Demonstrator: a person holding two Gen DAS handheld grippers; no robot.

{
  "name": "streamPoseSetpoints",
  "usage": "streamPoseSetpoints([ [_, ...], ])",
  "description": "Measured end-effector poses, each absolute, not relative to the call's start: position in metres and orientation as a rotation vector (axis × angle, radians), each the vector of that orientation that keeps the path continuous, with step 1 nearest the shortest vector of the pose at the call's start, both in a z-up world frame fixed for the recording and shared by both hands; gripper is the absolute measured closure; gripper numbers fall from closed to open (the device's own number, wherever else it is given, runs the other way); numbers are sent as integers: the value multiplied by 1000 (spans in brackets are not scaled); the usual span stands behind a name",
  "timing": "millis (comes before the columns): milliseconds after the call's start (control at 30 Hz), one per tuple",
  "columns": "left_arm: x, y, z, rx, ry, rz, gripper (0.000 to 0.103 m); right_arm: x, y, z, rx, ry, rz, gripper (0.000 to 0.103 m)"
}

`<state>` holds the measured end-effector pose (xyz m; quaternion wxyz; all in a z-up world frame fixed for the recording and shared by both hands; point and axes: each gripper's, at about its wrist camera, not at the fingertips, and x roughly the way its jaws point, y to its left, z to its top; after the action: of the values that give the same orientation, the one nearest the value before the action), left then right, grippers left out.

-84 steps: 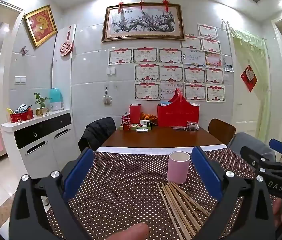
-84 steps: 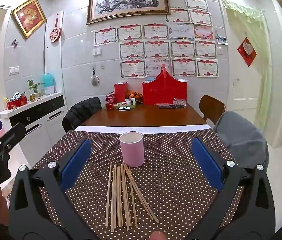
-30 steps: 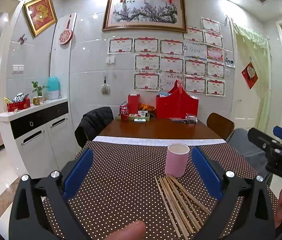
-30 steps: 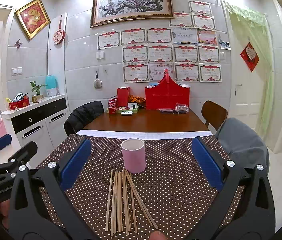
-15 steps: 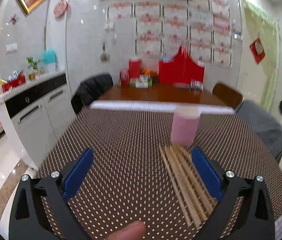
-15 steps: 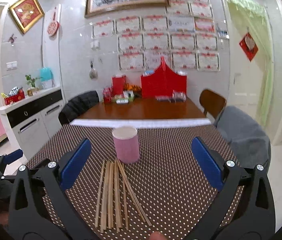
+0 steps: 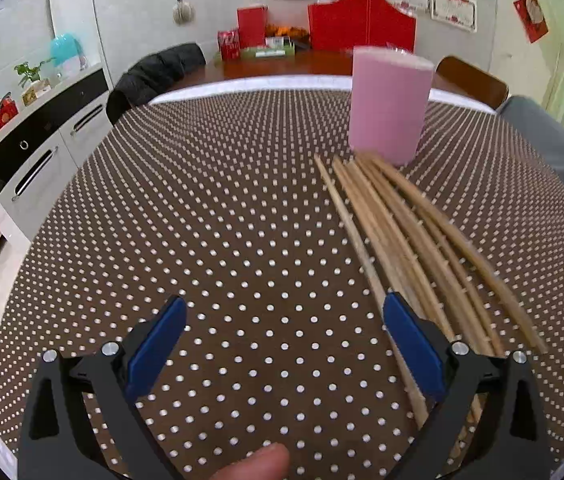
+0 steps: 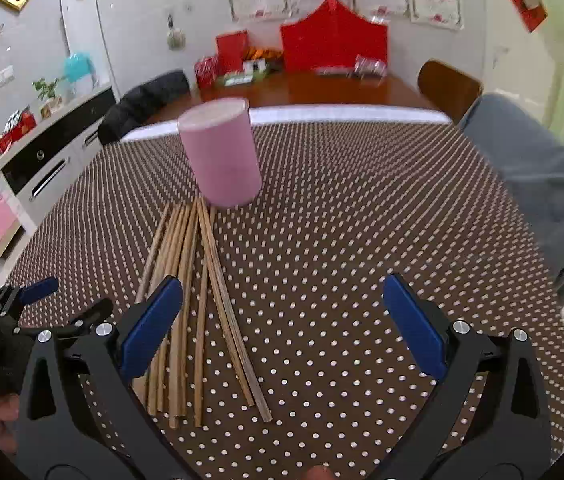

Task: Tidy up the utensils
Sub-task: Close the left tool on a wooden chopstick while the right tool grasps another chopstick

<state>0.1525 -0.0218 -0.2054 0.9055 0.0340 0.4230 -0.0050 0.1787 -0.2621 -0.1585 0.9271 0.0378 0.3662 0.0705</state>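
Several wooden chopsticks (image 7: 414, 236) lie side by side on the brown dotted tablecloth (image 7: 221, 220), their far ends near an upright pink cup (image 7: 388, 108). My left gripper (image 7: 284, 342) is open and empty, low over the cloth, with its right finger above the near ends of the chopsticks. In the right wrist view the chopsticks (image 8: 189, 280) and the pink cup (image 8: 221, 156) sit left of centre. My right gripper (image 8: 282, 324) is open and empty, with its left finger over the chopsticks. The left gripper's body (image 8: 5, 312) shows at that view's left edge.
A grey-covered chair (image 8: 530, 172) stands at the table's right side and a black jacket on a chair (image 7: 157, 74) at the far left. Red boxes and a can (image 7: 338, 28) sit at the table's far end. A white sideboard (image 7: 29, 140) runs along the left.
Both grippers have tilted down and moved forward and lower towards the chopsticks and cup. The table now fills both views. Both stay open.
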Motion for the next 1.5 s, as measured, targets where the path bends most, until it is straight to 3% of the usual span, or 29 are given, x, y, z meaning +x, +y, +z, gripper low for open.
streamPoseSetpoints([
  [667, 200, -32, -229, 58, 954, -24, 6, 195, -245, -177, 6, 832, 275, 6],
  [767, 206, -29, -231, 60, 953, -18, 6, 197, -232, -179, 34, 857, 383, 23],
  [833, 210, -26, -233, 58, 952, -10, 6, 203, -226, -184, 39, 889, 404, 49],
  [933, 215, -19, -236, 39, 956, -11, 6, 214, -220, -196, 60, 938, 430, 63],
  [1033, 218, -19, -237, 40, 953, -10, 6, 216, -219, -199, 71, 943, 436, 68],
  [1333, 213, -16, -236, 36, 951, -12, 6, 214, -209, -197, 23, 943, 446, 69],
  [1500, 211, -16, -236, 37, 950, -12, 6, 221, -212, -201, 47, 951, 431, 81],
])
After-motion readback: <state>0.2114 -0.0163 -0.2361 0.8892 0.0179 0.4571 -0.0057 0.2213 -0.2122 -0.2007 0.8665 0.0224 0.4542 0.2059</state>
